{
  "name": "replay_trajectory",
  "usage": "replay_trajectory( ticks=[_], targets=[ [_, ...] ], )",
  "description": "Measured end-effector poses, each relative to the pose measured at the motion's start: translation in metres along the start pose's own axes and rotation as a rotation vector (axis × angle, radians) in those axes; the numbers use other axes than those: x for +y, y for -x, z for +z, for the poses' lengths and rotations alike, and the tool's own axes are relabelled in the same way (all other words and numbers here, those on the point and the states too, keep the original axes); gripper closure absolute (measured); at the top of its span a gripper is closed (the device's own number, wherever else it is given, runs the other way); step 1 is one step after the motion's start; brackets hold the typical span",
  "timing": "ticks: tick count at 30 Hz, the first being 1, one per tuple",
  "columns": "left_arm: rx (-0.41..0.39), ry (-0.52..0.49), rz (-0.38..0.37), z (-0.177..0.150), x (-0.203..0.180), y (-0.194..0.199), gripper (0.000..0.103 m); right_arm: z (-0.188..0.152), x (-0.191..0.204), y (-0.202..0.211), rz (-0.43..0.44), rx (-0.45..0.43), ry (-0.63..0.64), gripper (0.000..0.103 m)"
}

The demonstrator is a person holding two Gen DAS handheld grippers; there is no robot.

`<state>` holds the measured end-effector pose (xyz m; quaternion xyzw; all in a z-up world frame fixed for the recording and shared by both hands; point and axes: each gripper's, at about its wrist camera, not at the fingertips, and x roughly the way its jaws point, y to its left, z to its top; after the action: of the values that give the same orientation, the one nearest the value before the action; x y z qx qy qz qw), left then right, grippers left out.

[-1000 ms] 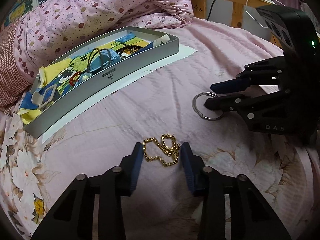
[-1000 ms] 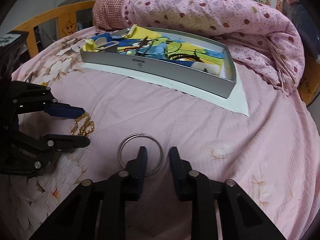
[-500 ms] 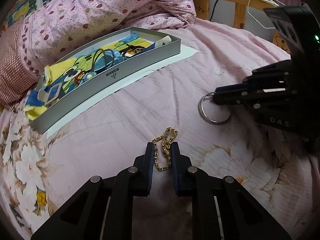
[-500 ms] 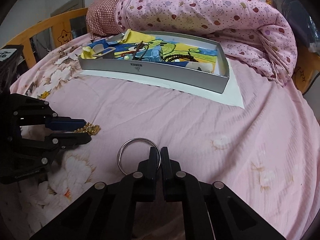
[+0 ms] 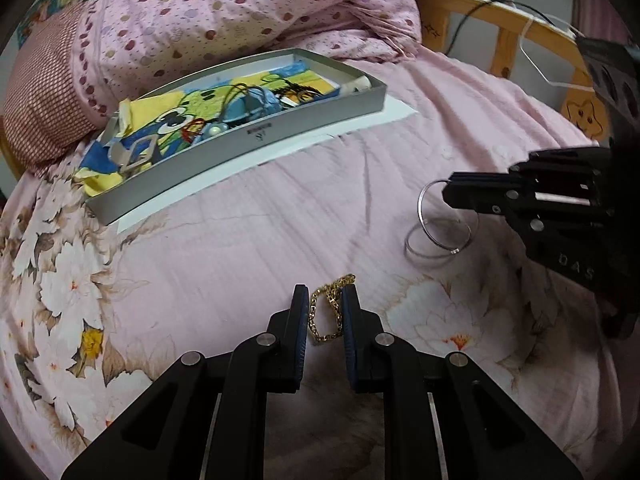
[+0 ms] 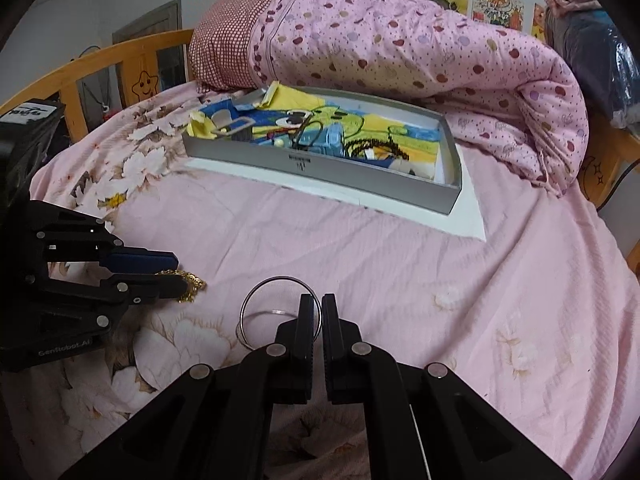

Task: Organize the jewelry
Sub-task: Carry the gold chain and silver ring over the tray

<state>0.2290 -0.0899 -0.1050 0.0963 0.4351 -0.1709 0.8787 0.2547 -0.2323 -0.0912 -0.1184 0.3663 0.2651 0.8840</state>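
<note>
My left gripper point(image 5: 325, 294) is shut on a gold chain point(image 5: 326, 312), which hangs between its pads just above the pink bedsheet; it also shows in the right wrist view point(image 6: 188, 282). My right gripper point(image 6: 317, 303) is shut on a thin silver bangle point(image 6: 264, 300) and holds it tilted up off the sheet. A second silver bangle point(image 5: 424, 254) lies flat on the sheet below it. The right gripper shows in the left wrist view point(image 5: 450, 194) with the lifted bangle point(image 5: 422, 212). A grey tray point(image 5: 280, 136) holds several pieces of jewelry on a cartoon cloth.
A white sheet point(image 6: 468, 220) lies under the tray point(image 6: 320, 166). A rolled pink spotted quilt point(image 6: 400, 52) lies behind the tray. A wooden bed rail point(image 5: 500, 24) runs along the far edge. The flowered sheet point(image 5: 80, 280) spreads around both grippers.
Both grippers closed, the left on the gold chain and the right on a silver bangle. Both have since lifted a little, and a second bangle stays on the sheet.
</note>
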Motion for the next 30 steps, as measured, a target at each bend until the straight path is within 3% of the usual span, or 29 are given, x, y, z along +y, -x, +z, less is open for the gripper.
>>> replay_trajectory(
  ticks=[12,17,30],
  targets=[
    [-0.040,0.096,0.013,0.027,0.028,0.017,0.089,0.029,-0.013,0.012,-0.039,-0.080,-0.031,0.099],
    [-0.058,0.154,0.016,0.048,0.050,0.018,0.090,0.053,-0.027,0.008,-0.037,-0.113,-0.062,0.099],
    [-0.159,0.173,0.066,0.114,0.089,0.017,0.090,0.132,-0.065,-0.024,-0.054,-0.166,-0.070,0.099]
  ],
)
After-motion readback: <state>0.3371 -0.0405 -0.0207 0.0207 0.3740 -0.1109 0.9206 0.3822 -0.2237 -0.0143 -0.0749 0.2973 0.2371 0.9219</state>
